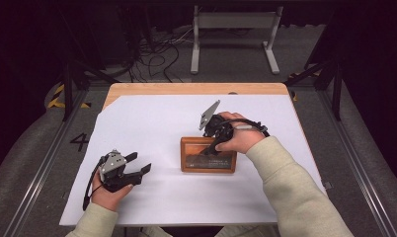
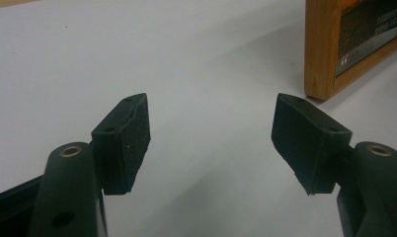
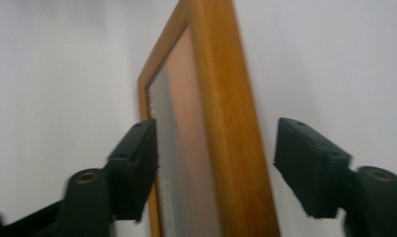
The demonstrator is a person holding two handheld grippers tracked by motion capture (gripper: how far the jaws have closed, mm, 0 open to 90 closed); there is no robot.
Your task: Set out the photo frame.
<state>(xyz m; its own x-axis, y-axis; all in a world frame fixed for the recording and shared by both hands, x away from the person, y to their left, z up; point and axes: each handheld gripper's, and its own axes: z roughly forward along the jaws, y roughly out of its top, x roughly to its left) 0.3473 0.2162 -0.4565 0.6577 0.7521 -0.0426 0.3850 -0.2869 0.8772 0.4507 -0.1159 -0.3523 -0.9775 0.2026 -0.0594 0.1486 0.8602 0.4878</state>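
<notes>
My right gripper (image 1: 212, 147) sits over the wooden picture frame (image 1: 208, 168), just past table (image 1: 152, 123) centre toward 4 o'clock. Its jaws are spread, straddling the frame's edge with pads clear of it. My left gripper (image 1: 137, 170) at 8 o'clock: released, nothing between the jaws.

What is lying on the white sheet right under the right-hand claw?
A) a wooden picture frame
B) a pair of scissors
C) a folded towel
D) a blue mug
A: the right claw sits over a wooden picture frame, its jaws open either side of the frame's edge.
</notes>
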